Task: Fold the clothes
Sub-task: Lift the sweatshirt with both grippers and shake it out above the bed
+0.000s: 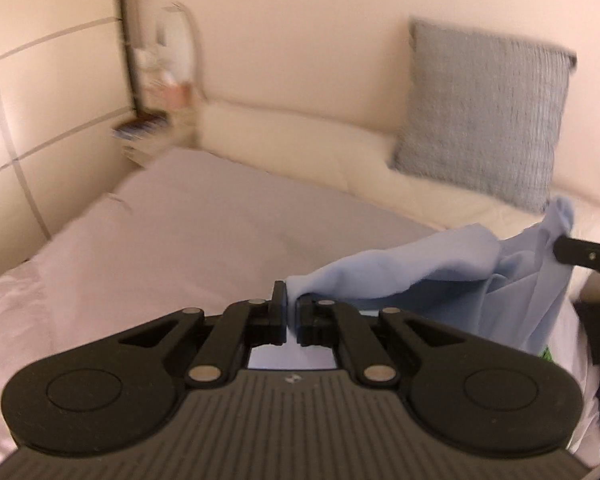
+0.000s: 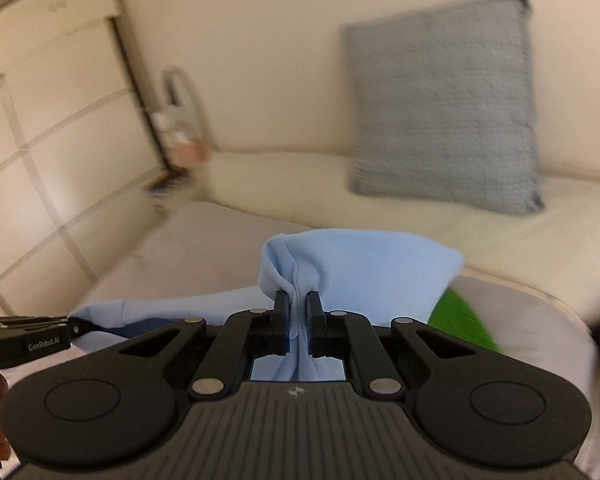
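Left wrist view blurs; each claw [image 1: 293, 312] [image 2: 299, 316] pinches the blue garment [image 2: 360, 264].

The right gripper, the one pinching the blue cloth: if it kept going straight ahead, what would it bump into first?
Probably the grey cushion against the wall, past the blue cloth held by the right gripper; depth is unclear.
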`<control>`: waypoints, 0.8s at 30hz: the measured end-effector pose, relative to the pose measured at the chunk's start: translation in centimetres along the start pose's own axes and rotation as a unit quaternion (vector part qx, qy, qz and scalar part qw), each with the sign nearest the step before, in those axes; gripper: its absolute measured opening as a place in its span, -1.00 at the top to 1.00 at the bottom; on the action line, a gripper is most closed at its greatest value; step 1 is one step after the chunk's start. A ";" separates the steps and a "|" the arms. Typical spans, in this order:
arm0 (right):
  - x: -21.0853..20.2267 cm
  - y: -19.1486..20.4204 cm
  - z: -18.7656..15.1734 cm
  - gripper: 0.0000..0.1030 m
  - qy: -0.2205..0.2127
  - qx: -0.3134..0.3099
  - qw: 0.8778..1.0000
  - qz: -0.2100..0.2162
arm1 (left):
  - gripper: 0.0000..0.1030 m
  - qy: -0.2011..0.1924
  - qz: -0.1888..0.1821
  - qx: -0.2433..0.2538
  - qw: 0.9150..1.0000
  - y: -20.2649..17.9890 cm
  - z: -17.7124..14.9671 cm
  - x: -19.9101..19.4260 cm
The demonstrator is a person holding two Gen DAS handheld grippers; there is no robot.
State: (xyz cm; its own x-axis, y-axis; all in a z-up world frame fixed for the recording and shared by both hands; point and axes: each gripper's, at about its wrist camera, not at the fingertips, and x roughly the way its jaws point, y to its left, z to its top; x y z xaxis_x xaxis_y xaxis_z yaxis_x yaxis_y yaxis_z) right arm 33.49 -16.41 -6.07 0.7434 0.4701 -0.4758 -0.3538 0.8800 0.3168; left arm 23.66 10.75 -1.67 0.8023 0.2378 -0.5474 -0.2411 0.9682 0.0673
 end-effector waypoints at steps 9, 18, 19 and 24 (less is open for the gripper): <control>-9.6 11.6 -1.6 0.84 -0.047 -0.046 0.990 0.122 | 0.97 -0.082 0.103 -0.059 0.989 10.7 -5.5 -22.0; -20.1 23.7 -6.5 0.84 -0.050 -0.066 0.963 0.257 | 0.97 -0.086 0.250 -0.098 0.959 20.6 -14.8 -42.9; -20.8 24.8 -7.1 0.85 -0.042 -0.063 0.958 0.275 | 0.97 -0.084 0.268 -0.102 0.954 21.4 -15.8 -44.9; -23.7 29.6 -9.6 0.85 0.014 -0.056 0.937 0.344 | 0.96 -0.084 0.348 -0.125 0.925 24.0 -20.0 -53.7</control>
State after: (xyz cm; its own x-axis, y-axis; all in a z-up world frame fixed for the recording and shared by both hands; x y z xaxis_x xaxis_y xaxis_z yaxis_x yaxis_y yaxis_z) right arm -0.06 -0.84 6.71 0.3015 0.9294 -0.2126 -0.8030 0.3678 0.4690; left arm -36.18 19.66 12.69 0.4743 0.8256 -0.3055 -0.8332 0.5331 0.1472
